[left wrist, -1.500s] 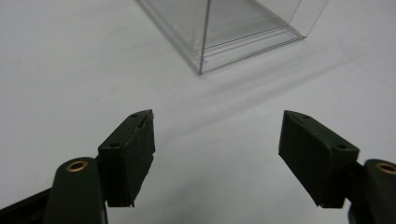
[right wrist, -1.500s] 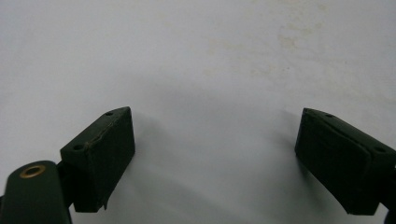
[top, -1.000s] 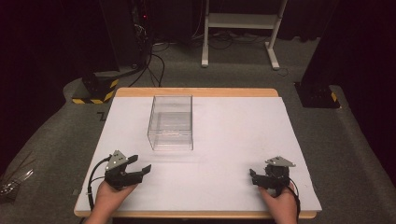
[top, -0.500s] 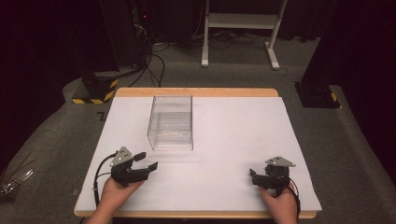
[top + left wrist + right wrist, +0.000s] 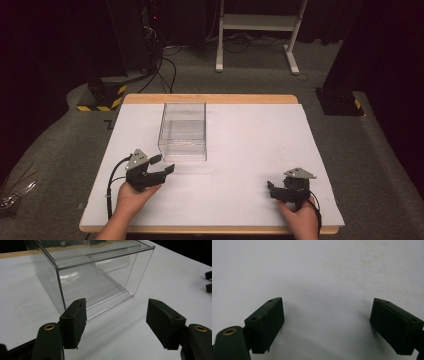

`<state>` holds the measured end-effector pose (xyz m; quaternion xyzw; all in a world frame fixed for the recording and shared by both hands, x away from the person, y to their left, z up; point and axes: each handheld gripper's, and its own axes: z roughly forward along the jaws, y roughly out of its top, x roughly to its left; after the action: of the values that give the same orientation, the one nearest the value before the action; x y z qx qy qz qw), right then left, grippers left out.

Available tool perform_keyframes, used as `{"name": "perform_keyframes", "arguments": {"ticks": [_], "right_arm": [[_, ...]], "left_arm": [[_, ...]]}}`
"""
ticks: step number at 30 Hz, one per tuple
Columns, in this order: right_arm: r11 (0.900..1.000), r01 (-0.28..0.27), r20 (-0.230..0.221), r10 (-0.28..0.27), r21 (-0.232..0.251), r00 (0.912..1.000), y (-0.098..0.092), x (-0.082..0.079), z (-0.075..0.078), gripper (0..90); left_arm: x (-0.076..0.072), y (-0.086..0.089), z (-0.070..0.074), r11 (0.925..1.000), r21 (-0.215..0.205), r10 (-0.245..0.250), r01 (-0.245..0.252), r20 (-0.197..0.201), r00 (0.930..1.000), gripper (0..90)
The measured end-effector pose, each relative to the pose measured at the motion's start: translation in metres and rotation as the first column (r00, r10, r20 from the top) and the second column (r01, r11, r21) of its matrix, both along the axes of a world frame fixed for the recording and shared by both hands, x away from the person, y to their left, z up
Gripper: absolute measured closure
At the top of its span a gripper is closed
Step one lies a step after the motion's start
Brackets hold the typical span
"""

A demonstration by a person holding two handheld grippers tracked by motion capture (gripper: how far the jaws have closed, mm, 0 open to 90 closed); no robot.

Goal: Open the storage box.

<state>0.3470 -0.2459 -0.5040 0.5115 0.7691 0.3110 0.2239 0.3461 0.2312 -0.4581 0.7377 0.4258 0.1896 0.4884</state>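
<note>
you have one clear plastic box [image 5: 183, 131] on the white table [image 5: 250, 150], and two grippers, one in each of your hands. the left gripper [image 5: 163, 164] sits just short of the box's near left corner, not touching it. the right gripper [image 5: 270, 190] rests well apart from the box, near the table's front right edge.

from the high view you can see the box's whole outline: a rectangle whose long axis runs away from you, toward the table's wooden far edge [image 5: 210, 98], with one short end facing you. it stands left of the table's middle. that view also gives you the dark floor, a white stand [image 5: 255, 30] and a yellow-and-black striped base [image 5: 102, 97] beyond the table.

the left gripper view [image 5: 116, 315] tells you what the high view cannot: the box [image 5: 95, 277] has a flat lid or tray seated in its top and a moulded pull on its near short face. the near bottom corner lies ahead, in line with the gap between the jaws but not inside it. those jaws stand wide, have just been closing a little, and hold nothing.

the right gripper view [image 5: 327, 315] shows you bare white table surface [image 5: 317, 272] under jaws spread wide, with nothing between them.
</note>
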Motion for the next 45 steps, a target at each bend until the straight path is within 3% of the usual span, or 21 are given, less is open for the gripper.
{"name": "perform_keyframes", "arguments": {"ticks": [7,18,21,31,45], "right_arm": [[1.0,-0.001,0.005,0.001,-0.004,1.0,0.0,0.0,0.0,12.6],[1.0,-0.001,0.005,0.001,-0.004,1.0,0.0,0.0,0.0,12.6],[1.0,-0.001,0.005,0.001,-0.004,1.0,0.0,0.0,0.0,12.7],[1.0,-0.001,0.005,0.001,-0.004,1.0,0.001,-0.001,0.0,13.1],[1.0,-0.005,0.01,0.005,-0.006,0.9999,0.001,-0.001,0.0,14.0]], "left_arm": [[0.01,-0.002,0.001,0.9996,-0.024,0.015,-0.015,-0.002,0.9999,33.7],[0.024,-0.012,-0.005,0.9999,-0.006,0.008,-0.008,0.001,1.0,35.5],[0.027,-0.013,-0.004,0.9996,-0.027,-0.006,0.006,0.002,1.0,35.6],[0.035,-0.018,-0.003,0.9989,-0.039,-0.025,0.026,0.01,0.9996,32.9],[0.047,-0.018,-0.011,0.9963,-0.083,-0.022,0.025,0.03,0.9993,40.7]]}}
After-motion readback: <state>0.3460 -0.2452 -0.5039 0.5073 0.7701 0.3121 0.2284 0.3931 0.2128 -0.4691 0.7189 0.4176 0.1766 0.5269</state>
